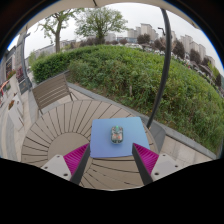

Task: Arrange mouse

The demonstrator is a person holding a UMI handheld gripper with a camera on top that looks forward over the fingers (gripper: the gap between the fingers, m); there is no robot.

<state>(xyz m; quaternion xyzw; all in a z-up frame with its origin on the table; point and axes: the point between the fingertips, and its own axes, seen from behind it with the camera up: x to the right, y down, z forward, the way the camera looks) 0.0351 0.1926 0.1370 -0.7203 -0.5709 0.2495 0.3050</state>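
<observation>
Bare slatted table point(60, 125) left of blue mat point(118, 140), chair point(50, 90) beyond

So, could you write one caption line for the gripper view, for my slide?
Open tool hovering over a round slatted table, a mouse on a blue mat just ahead of its fingers.

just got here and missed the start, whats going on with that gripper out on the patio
A person is holding a handheld gripper over a round slatted wooden table outdoors, with a hedge behind. A mouse sits on a blue mouse pad just ahead of the fingers. The fingers are open, with the pink pads showing and nothing held between them. The mouse has not been grasped yet. A wooden chair stands beyond the table.
</observation>
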